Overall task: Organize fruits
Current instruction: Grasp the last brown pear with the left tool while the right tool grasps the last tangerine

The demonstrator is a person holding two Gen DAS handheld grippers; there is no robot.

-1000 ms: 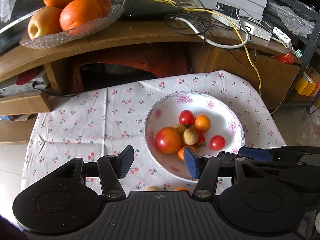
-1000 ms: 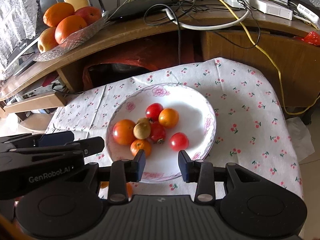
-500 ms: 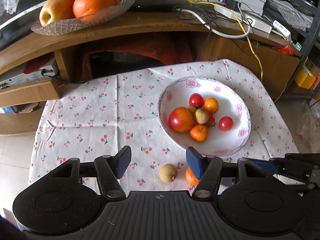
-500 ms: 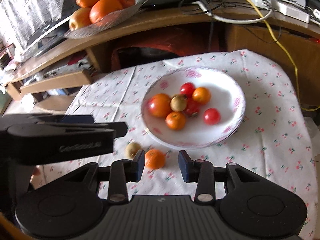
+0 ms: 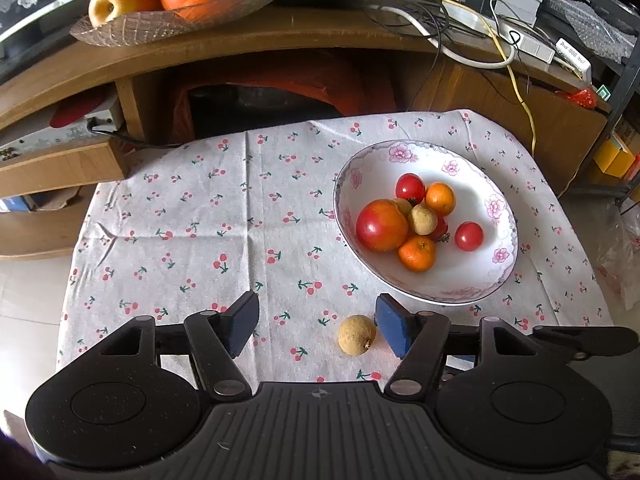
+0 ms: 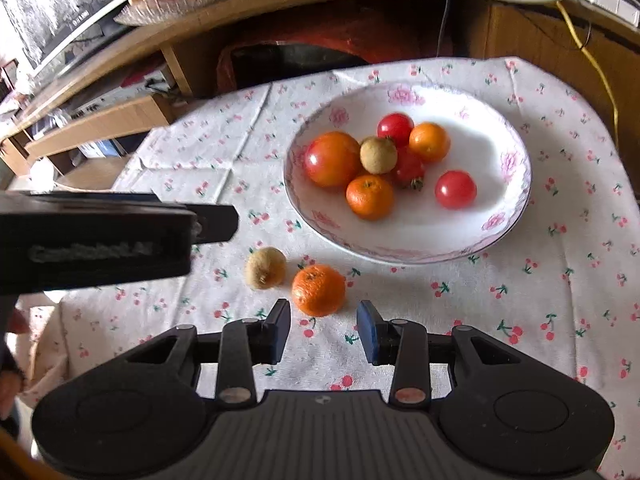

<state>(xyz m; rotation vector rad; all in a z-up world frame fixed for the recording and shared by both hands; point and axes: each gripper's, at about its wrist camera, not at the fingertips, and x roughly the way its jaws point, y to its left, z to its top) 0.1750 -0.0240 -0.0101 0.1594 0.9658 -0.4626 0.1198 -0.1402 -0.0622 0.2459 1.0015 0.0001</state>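
Left wrist view: left gripper (image 5: 316, 322) spread wide, holding nothing; brown longan (image 5: 356, 335) on the cloth-covered surface (image 5: 192, 216) just inside the right finger, bowl (image 5: 496, 276) beyond. Right wrist view: right gripper (image 6: 323, 330) open, empty; mandarin (image 6: 318, 289) just ahead between the fingertips, longan (image 6: 265, 267) beside it, left.

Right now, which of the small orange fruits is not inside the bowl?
The orange fruit lying on the cloth, just ahead of the right tool. The other two sit in the bowl.
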